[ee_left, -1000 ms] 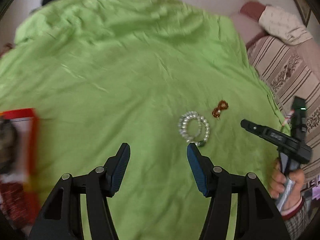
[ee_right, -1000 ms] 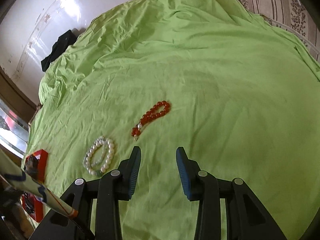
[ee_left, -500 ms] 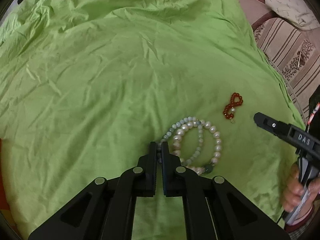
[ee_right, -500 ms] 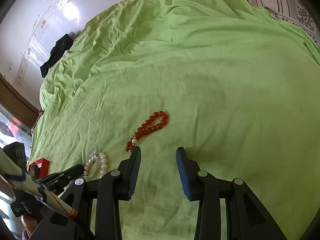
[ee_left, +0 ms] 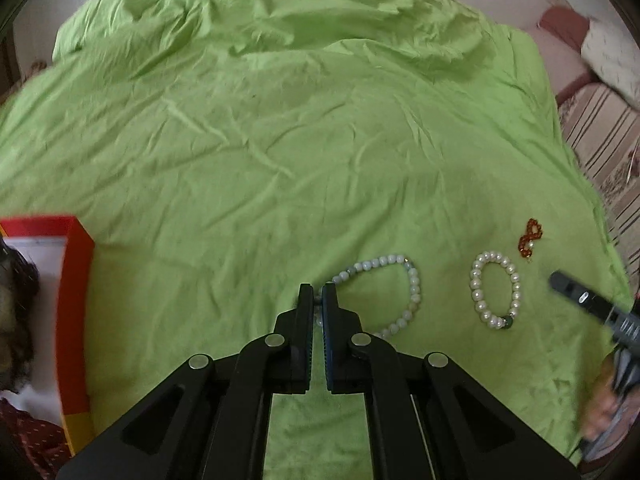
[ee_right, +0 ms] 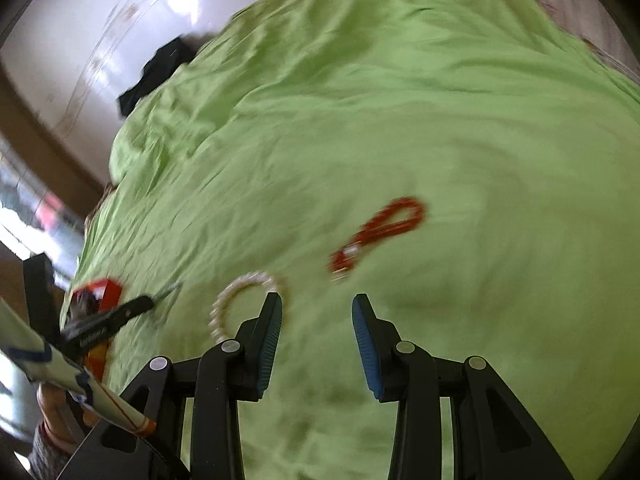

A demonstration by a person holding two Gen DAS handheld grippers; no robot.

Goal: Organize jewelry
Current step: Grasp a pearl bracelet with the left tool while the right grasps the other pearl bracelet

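My left gripper (ee_left: 317,295) is shut on a pale green bead bracelet (ee_left: 412,280), which trails to the right over the green sheet (ee_left: 280,140). A white pearl bracelet (ee_left: 496,290) lies alone to its right, and a small red bead bracelet (ee_left: 530,236) beyond that. In the right wrist view the image is blurred: my right gripper (ee_right: 317,312) is open and empty, above the sheet, with the pearl bracelet (ee_right: 240,292) by its left finger and the red bracelet (ee_right: 380,232) ahead.
A red open box (ee_left: 74,300) sits at the left edge of the sheet; it also shows in the right wrist view (ee_right: 102,292). Striped bedding (ee_left: 600,140) lies beyond the sheet's right edge. A dark garment (ee_right: 156,76) lies at the far end.
My left gripper closed on the green bracelet and pulled it left, apart from the pearl bracelet. The right gripper shifted, so its view is now blurred and closer to the pearls.
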